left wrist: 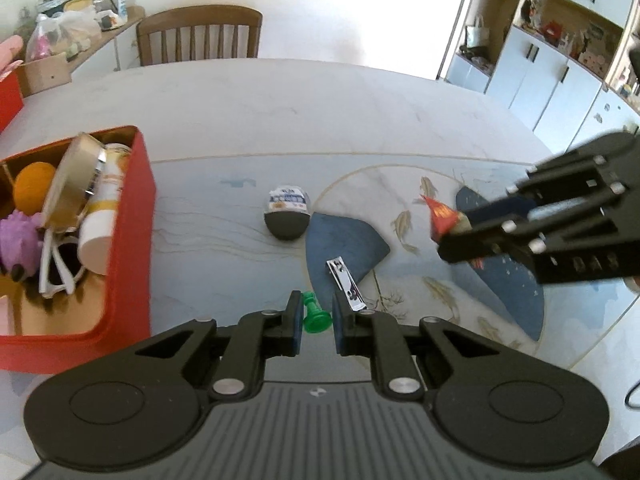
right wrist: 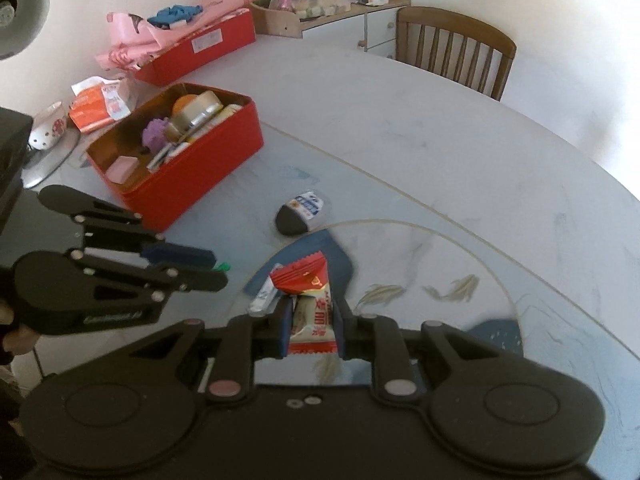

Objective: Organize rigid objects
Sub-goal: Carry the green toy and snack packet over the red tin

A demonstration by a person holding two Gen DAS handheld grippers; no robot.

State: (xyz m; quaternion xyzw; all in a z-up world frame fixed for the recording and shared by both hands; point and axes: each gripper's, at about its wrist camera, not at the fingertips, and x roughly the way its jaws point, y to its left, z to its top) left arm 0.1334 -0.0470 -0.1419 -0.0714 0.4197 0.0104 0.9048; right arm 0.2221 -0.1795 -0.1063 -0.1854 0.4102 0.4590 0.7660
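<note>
Left wrist view: red tin (left wrist: pixel 132 216) on table (left wrist: pixel 248 120) holds orange ball (left wrist: pixel 34 186), purple toy (left wrist: pixel 18 240), tape roll (left wrist: pixel 74 180), white tube (left wrist: pixel 102 216), sunglasses (left wrist: pixel 60 268). Left gripper (left wrist: pixel 316 316) pinched on green chess pawn (left wrist: pixel 316 316), head pointing away.

Right wrist view: right gripper (right wrist: pixel 312 320) clamped on red snack packet (right wrist: pixel 310 304), long axis along fingers, well apart from tin (right wrist: pixel 192 176).

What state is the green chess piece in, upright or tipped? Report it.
Tipped. The green chess piece lies on its side on the table, its round base facing the camera, seen between the left tongs.
</note>
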